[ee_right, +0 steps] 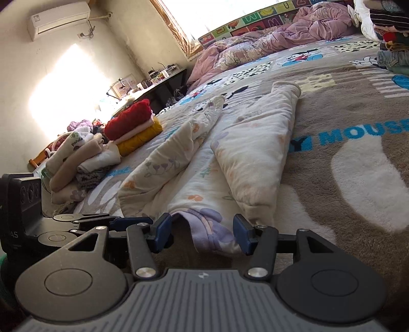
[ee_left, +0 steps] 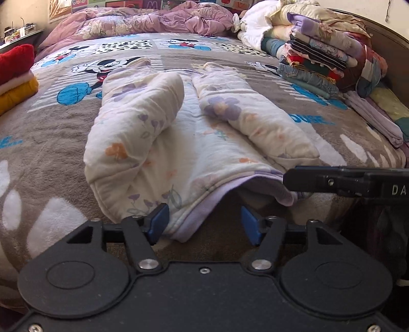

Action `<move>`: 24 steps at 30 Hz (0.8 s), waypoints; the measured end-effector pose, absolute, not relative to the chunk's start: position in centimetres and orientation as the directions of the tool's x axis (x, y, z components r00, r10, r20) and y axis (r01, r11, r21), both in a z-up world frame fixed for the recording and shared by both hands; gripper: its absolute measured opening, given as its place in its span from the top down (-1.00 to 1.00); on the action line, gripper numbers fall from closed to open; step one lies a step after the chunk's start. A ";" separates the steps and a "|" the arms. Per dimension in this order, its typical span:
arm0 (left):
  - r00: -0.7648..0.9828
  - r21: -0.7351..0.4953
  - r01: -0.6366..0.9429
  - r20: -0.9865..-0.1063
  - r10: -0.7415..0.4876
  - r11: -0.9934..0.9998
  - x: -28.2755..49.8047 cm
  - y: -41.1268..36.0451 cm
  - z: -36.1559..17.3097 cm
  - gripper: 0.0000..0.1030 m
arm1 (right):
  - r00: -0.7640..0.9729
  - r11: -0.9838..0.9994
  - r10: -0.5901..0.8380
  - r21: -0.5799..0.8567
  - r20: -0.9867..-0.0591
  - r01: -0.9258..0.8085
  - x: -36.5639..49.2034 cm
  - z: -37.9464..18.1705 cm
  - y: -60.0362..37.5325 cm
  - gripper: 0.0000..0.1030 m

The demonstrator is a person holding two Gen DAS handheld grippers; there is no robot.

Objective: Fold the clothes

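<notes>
Cream quilted cotton, printed with lilac and orange flowers: the garment (ee_left: 194, 143) I am folding lies flat on the grey cartoon-mouse blanket (ee_left: 51, 132), its two sleeves turned inward along the body and its lilac-lined hem at the near edge of the bed. My left gripper (ee_left: 204, 223) stands with blue pads spread wide; the hem's left part passes between them, touching the left pad only. My right gripper (ee_right: 203, 233) is likewise parted, its pads either side of the hem's right corner, neither one pinching the cloth. From the left wrist camera, the right gripper's black finger enters from the right, level with the hem. Far right: a tall stack of folded clothes (ee_left: 322, 61). Far left: a red, pink and mustard pile (ee_left: 16, 74). The right wrist camera adds a beige pile (ee_right: 81, 158) nearer on the left, a rumpled mauve duvet (ee_right: 276, 38) at the far end, and a wall air conditioner (ee_right: 58, 19).
</notes>
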State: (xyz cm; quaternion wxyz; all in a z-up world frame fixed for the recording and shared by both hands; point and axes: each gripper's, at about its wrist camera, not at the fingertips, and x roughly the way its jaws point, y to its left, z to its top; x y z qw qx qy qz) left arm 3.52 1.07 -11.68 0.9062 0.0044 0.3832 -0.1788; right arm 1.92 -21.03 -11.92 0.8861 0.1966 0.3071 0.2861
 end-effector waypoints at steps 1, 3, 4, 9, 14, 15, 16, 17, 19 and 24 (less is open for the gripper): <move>0.639 -0.133 0.331 -0.697 -0.325 0.934 3.5 1.1 -11.5 -0.19 | 0.656 0.751 0.633 0.531 -0.410 -0.392 2.0 -11.7 -21.4 -0.06; 0.626 -0.178 0.328 -0.694 -0.355 0.928 3.7 1.7 -11.0 -0.19 | 0.678 0.743 0.631 0.545 -0.376 -0.389 2.3 -11.4 -22.0 -0.06; 0.630 -0.196 0.320 -0.687 -0.363 0.927 3.9 2.1 -10.6 -0.19 | 0.689 0.738 0.629 0.554 -0.361 -0.384 2.6 -11.3 -22.3 -0.05; 0.678 -0.250 0.272 -0.636 -0.370 0.929 5.4 4.1 -8.4 -0.19 | 0.736 0.734 0.603 0.574 -0.306 -0.363 4.8 -10.9 -23.7 -0.11; 0.749 -0.257 0.222 -0.573 -0.333 0.941 8.4 6.4 -6.5 -0.19 | 0.764 0.748 0.566 0.582 -0.310 -0.319 7.7 -11.4 -24.5 -0.13; 0.762 -0.259 0.212 -0.560 -0.325 0.942 9.0 6.9 -6.1 -0.20 | 0.767 0.752 0.560 0.580 -0.312 -0.313 8.3 -11.5 -24.6 -0.14; 0.775 -0.261 0.202 -0.546 -0.317 0.944 9.6 7.3 -5.7 -0.20 | 0.772 0.759 0.553 0.572 -0.315 -0.311 8.8 -11.6 -24.7 -0.14; 0.788 -0.263 0.192 -0.533 -0.308 0.946 10.3 7.8 -5.4 -0.20 | 0.777 0.769 0.543 0.560 -0.318 -0.308 9.5 -11.8 -24.8 -0.14; 0.793 -0.282 0.181 -0.525 -0.310 0.942 11.8 8.6 -5.1 -0.20 | 0.786 0.779 0.528 0.552 -0.322 -0.297 10.8 -12.1 -25.3 -0.14; 0.754 -0.317 0.148 -0.577 -0.315 0.937 16.7 9.6 -6.8 -0.20 | 0.797 0.779 0.515 0.561 -0.317 -0.280 13.6 -12.5 -26.3 -0.16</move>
